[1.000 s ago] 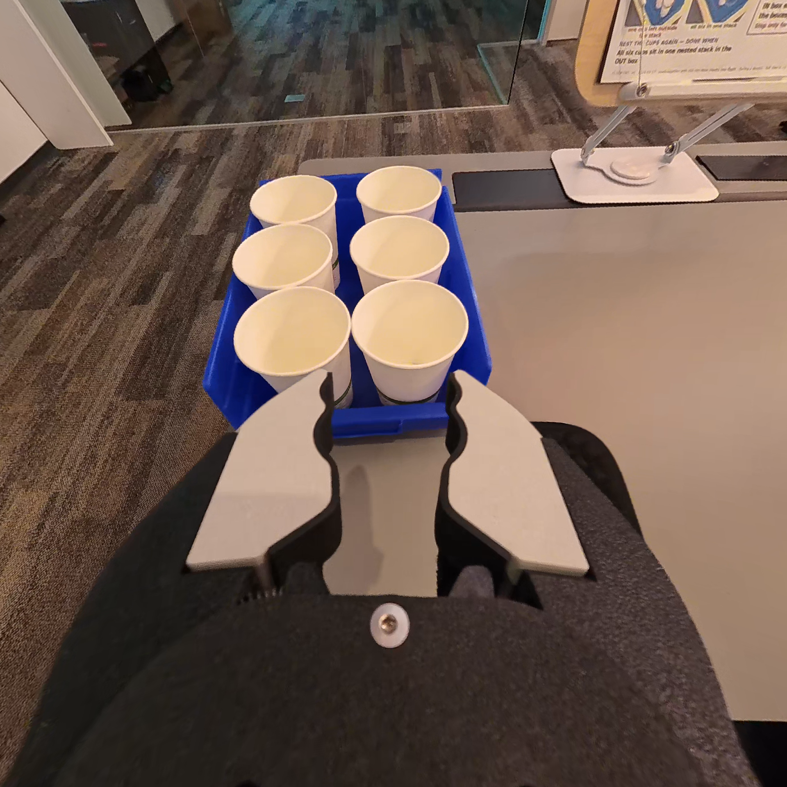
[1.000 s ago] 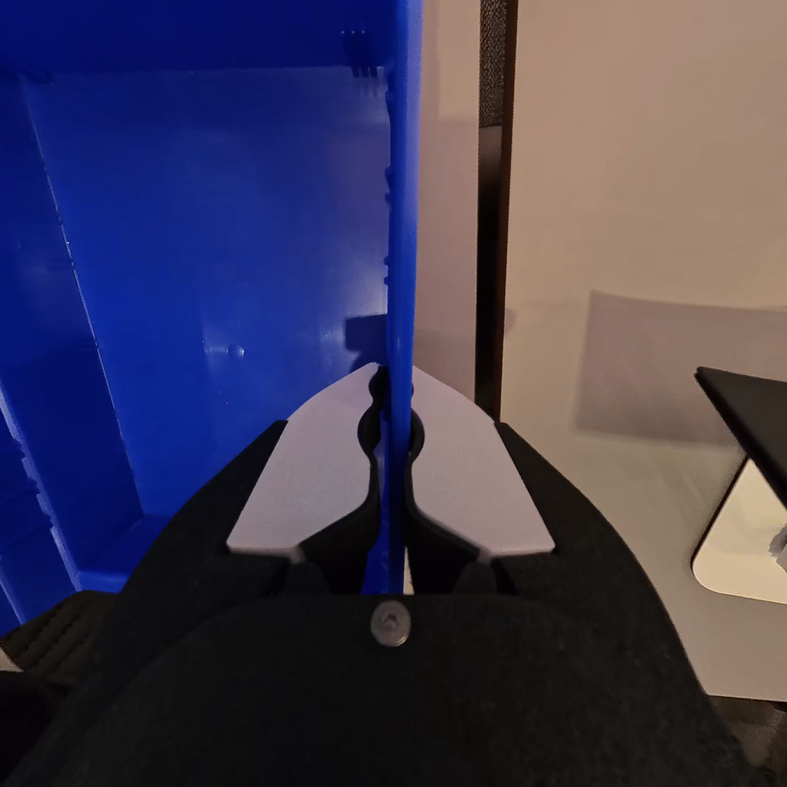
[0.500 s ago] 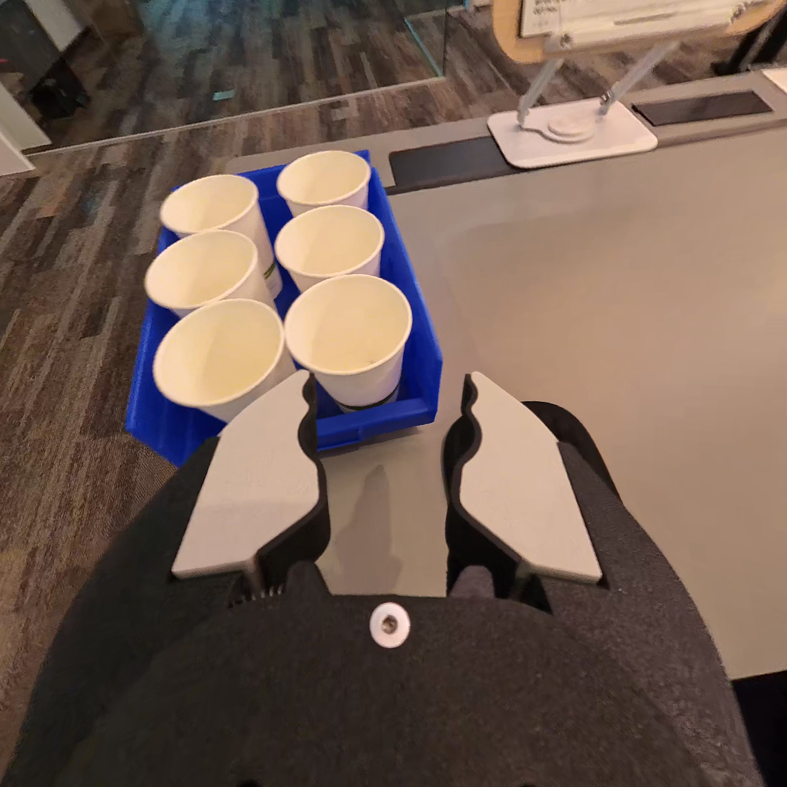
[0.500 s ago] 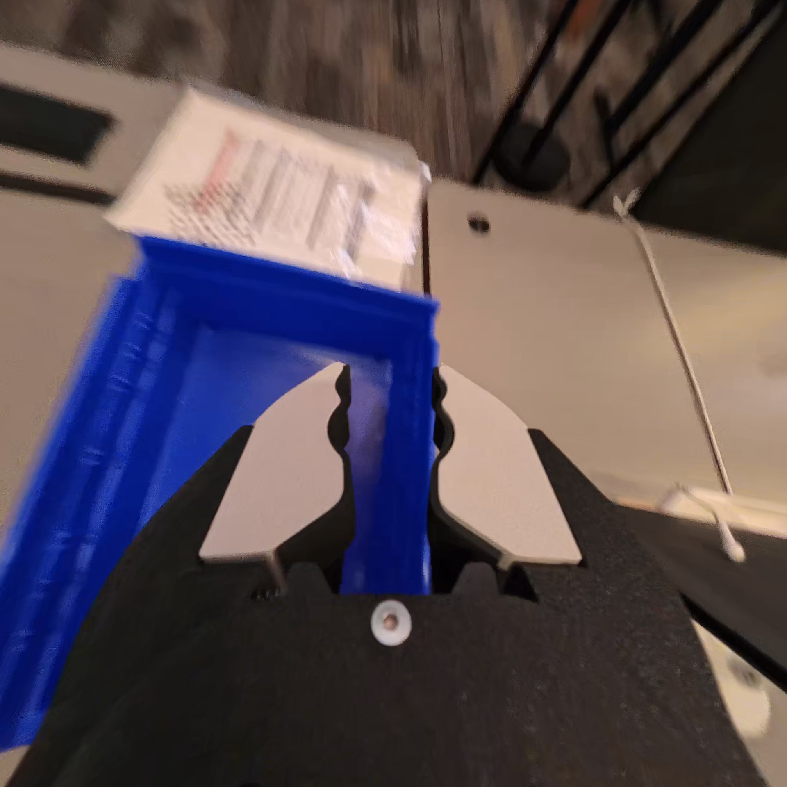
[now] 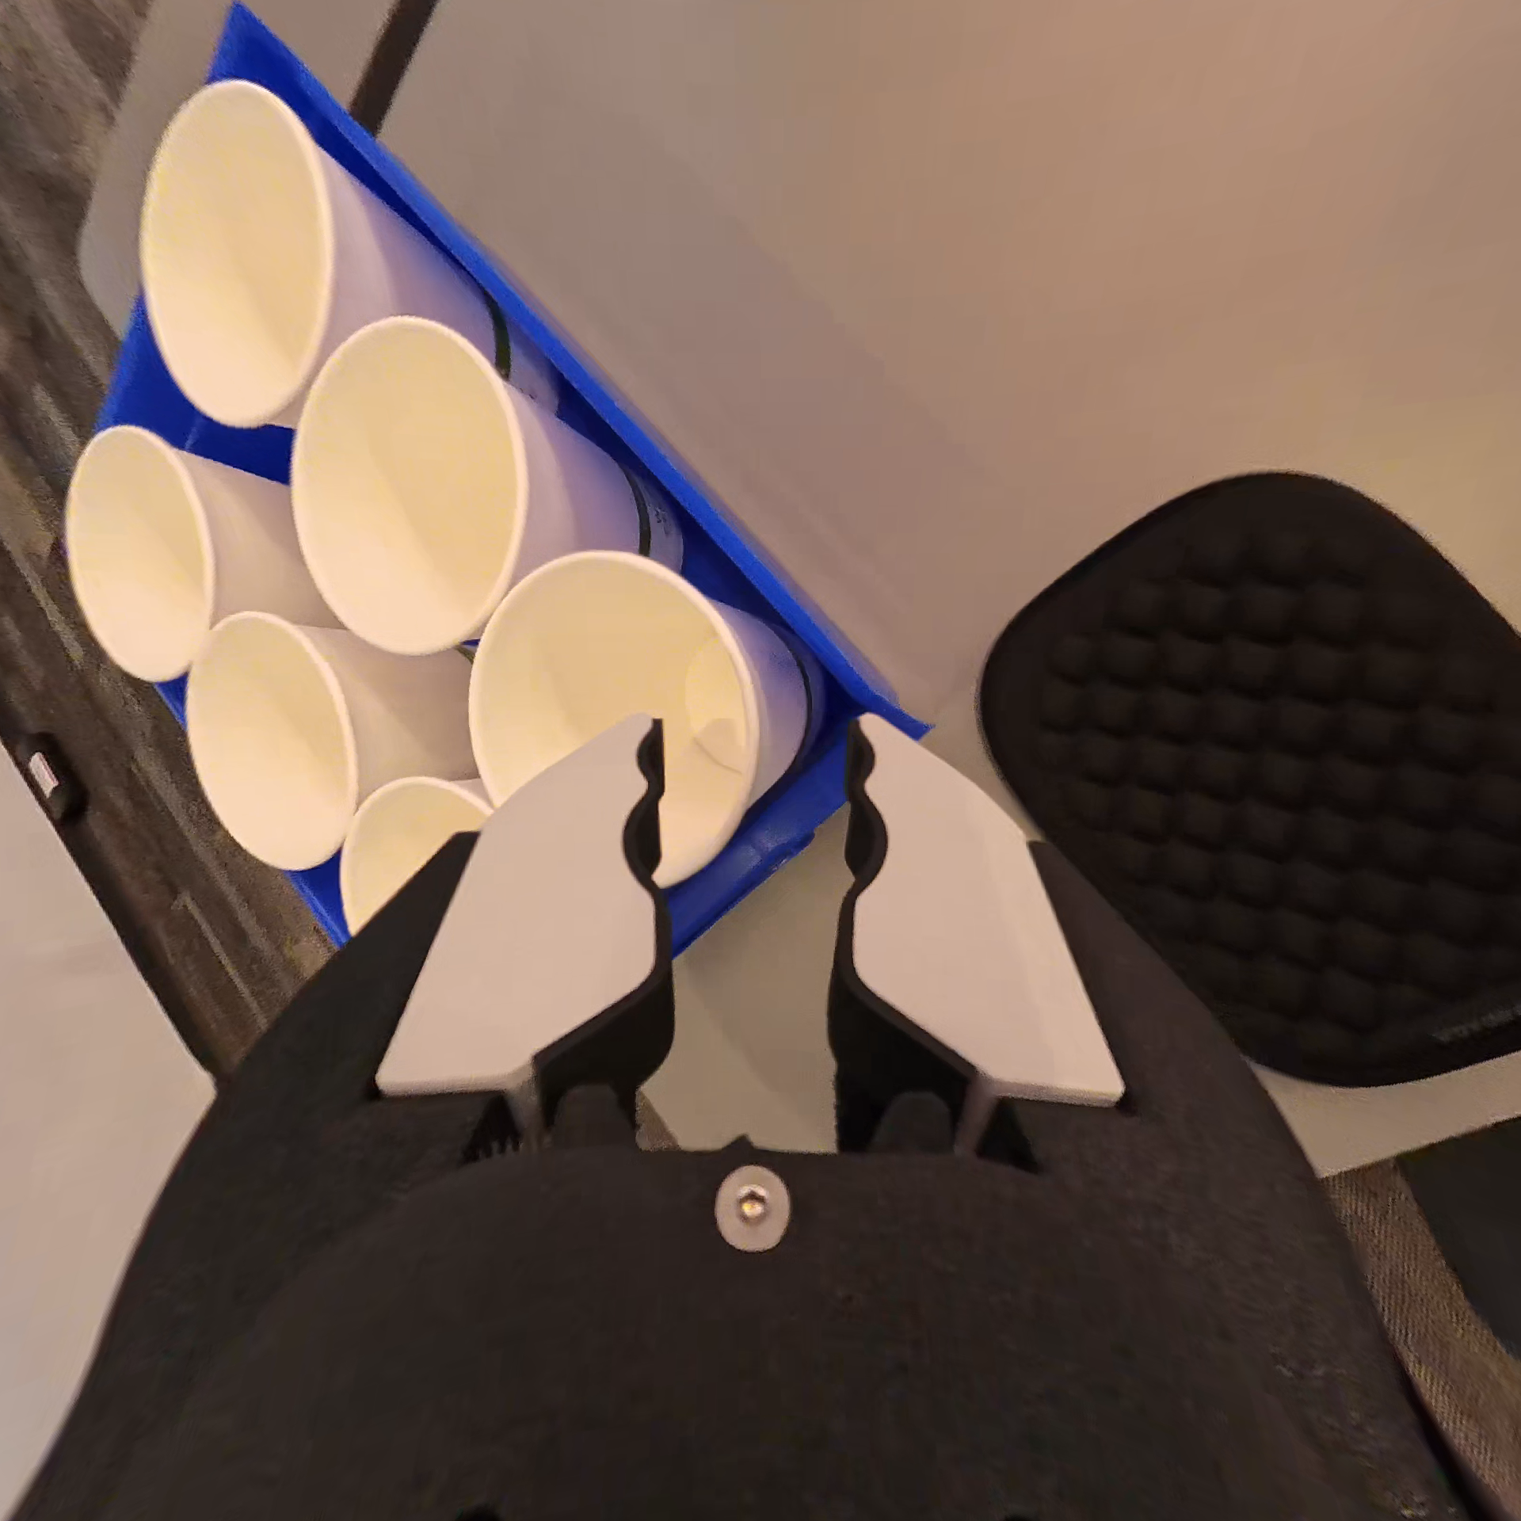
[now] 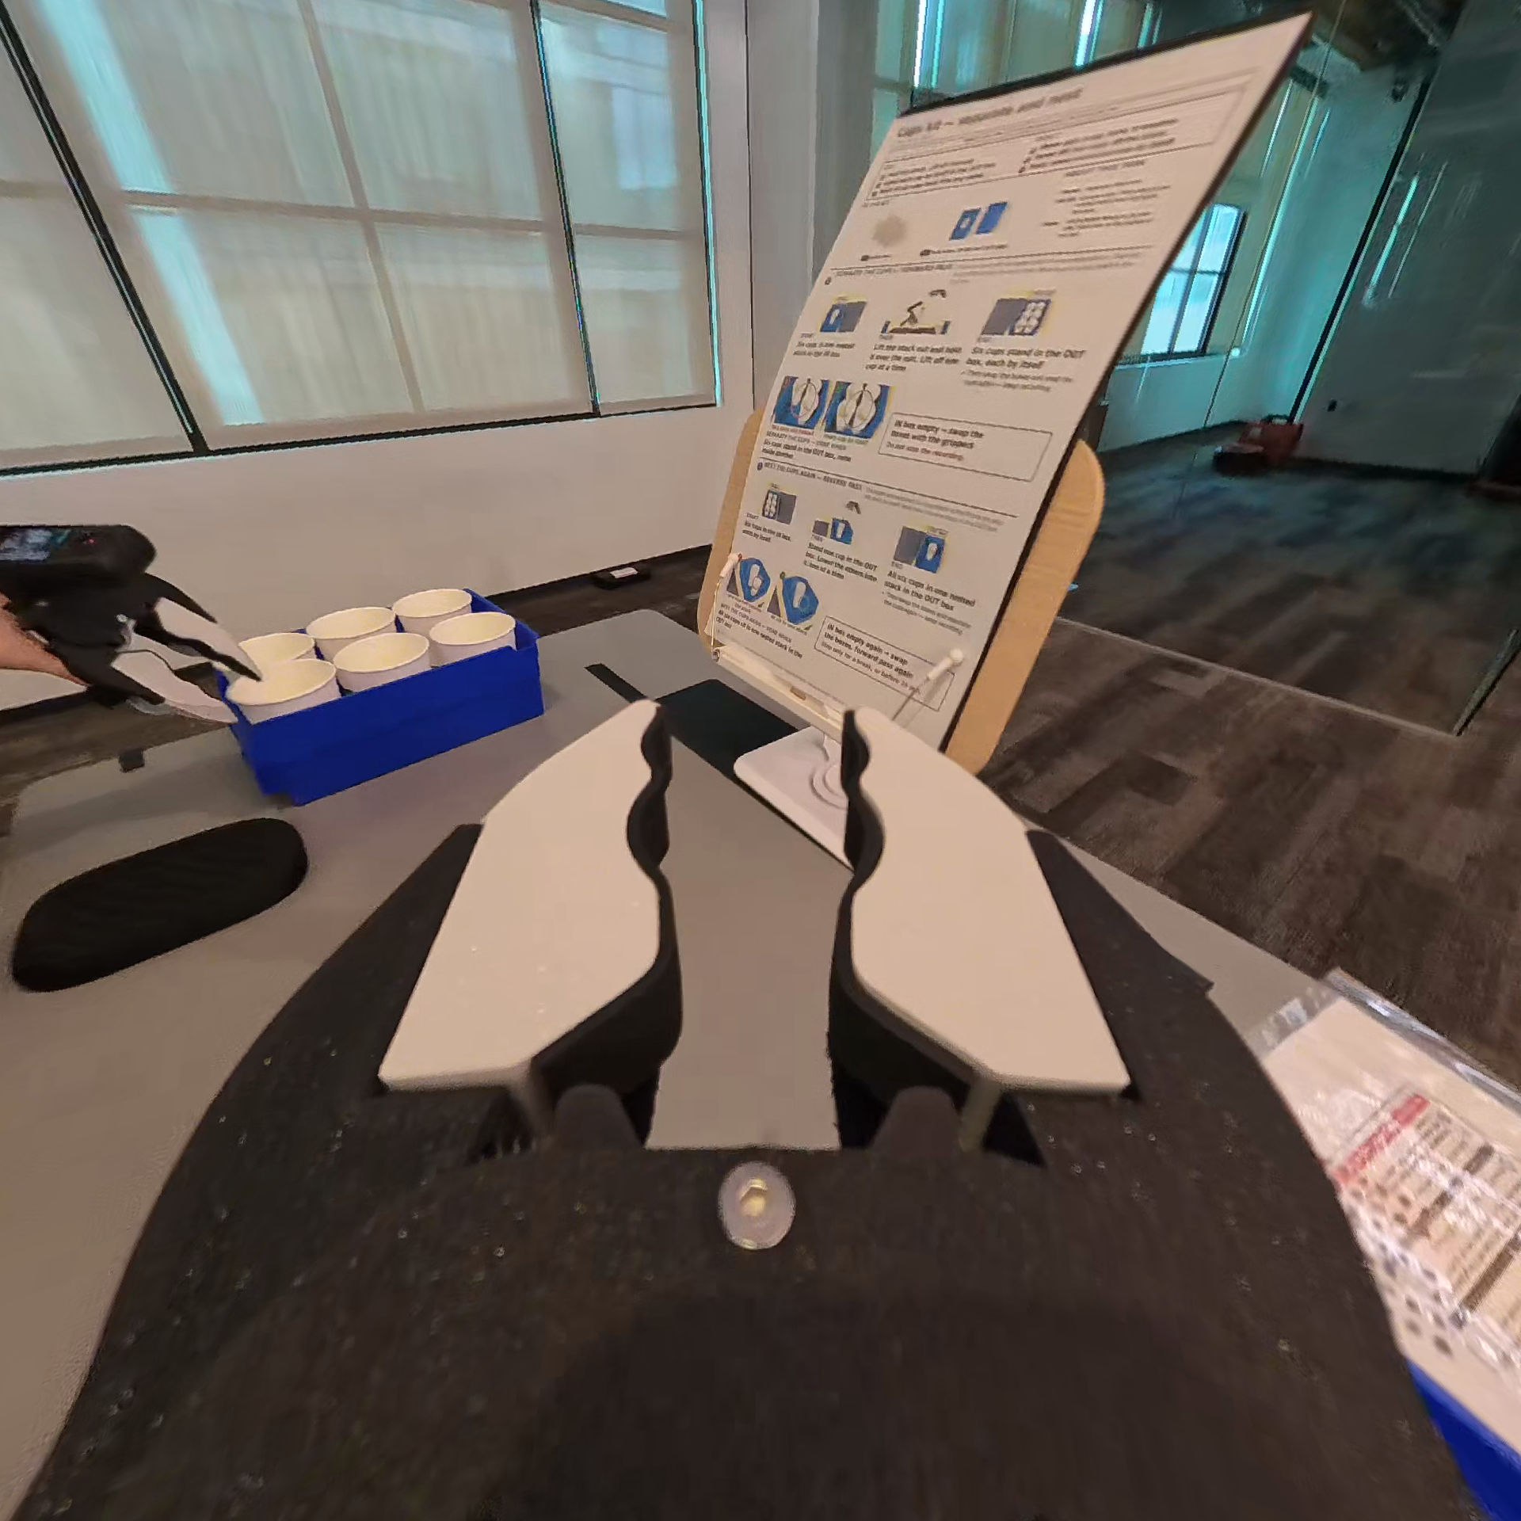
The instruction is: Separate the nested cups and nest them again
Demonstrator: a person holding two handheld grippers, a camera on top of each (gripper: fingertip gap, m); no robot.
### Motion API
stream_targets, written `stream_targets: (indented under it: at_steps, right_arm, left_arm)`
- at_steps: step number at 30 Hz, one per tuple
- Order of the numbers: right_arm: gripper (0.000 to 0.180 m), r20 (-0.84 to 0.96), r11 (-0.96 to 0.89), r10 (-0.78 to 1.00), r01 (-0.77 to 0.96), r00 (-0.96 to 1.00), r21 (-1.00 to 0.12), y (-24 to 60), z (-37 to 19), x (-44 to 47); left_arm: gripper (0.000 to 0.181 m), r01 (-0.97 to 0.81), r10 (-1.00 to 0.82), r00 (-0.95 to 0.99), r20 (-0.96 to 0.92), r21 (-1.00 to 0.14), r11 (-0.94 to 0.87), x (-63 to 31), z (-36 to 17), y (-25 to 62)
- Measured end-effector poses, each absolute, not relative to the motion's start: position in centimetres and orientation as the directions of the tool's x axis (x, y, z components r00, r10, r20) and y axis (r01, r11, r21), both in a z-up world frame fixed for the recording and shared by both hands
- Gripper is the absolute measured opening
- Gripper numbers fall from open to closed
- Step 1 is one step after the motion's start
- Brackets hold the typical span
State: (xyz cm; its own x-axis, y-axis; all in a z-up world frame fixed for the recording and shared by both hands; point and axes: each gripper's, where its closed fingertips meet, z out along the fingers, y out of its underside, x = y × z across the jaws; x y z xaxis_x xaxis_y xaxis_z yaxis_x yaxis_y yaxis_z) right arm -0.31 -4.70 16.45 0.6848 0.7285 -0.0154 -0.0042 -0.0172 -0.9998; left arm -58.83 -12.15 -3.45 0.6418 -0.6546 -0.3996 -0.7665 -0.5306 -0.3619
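six white paper cups (image 5: pixel 411 486) stand loose, two rows of three, in the blue bin (image 5: pixel 716 535) at the far left corner of the desk (image 5: pixel 988 288). all separated, so my read is the re-nesting pass comes next.

handling, as a judgement: thin paper, very light, wall flexes and ovals if squeezed hard. the rolled rim is the stiffest part. take hold across the rim and upper wall, one finger inside and one outside, light pinch only. the outside looks smooth, so slip is possible with too little force, crush with too much. neighbours touch or nearly touch, so lifting one can drag or tip the next.

left gripper (image 5: pixel 753 732): fingers spread, holding nothing. in the left wrist view the left finger overlaps the mouth of the nearest cup (image 5: pixel 609 708), and the right finger sits outside over the bin corner. the right wrist view shows its tips at that cup's rim (image 6: pixel 284 681). i can't tell whether they are touching or just above. the gap looks wide enough to straddle the wall.

right gripper (image 6: pixel 749 724): fingers spread, holding nothing, over bare desk, well apart from the bin. ahead of it stands an instruction board on a stand (image 6: pixel 946 395). a black pad (image 6: pixel 156 897) lies on the desk between it and the bin. a printed sheet in plastic (image 6: pixel 1416 1152) lies at right.
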Motion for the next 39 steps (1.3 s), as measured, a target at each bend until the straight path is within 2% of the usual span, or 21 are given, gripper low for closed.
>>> stream_targets:
  at_steps: [6, 13, 16, 23, 29, 33, 39]
  right_arm:
    - [0.039, -0.021, -0.042, 0.786, 0.02, 0.618, -0.999, -3.5, 12.7, -3.1]
    - [0.036, -0.025, -0.142, 0.752, 0.125, 0.658, -0.982, -1.7, 9.1, -2.3]
    - [0.034, -0.033, -0.163, 0.761, 0.142, 0.648, -0.976, -1.6, 8.3, -2.6]
    - [0.035, 0.092, -0.077, 0.784, 0.243, 0.614, -0.967, -1.6, 8.3, -5.7]
    - [0.036, 0.143, 0.055, 0.803, 0.166, 0.579, -0.985, -1.9, 9.7, -7.7]
    - [0.038, 0.063, 0.039, 0.9, 0.065, 0.432, -0.997, -3.3, 9.6, -9.8]
    - [0.038, 0.07, 0.038, 0.952, 0.11, 0.299, -0.993, -5.9, 9.3, -15.2]
  left_arm:
    - [0.038, -0.795, -0.707, 0.604, -0.369, -0.212, -0.569, -60.5, -5.9, -11.5]
    - [0.014, -0.803, -0.745, 0.592, -0.308, -0.145, -0.578, -60.4, -7.6, -11.3]
    - [0.002, -0.793, -0.748, 0.609, -0.265, -0.165, -0.587, -60.0, -7.3, -11.5]
    - [0.0, -0.816, -0.762, 0.574, -0.298, -0.127, -0.565, -60.3, -3.7, -12.9]
    - [0.0, -0.889, -0.792, 0.455, -0.407, -0.152, -0.433, -57.5, 2.7, -13.2]
    - [0.0, -0.929, -0.844, 0.351, -0.406, -0.262, -0.261, -51.0, 7.2, -13.0]
    - [0.0, -0.933, -0.925, 0.122, -0.361, -0.36, 0.018, -39.4, 9.2, -13.6]
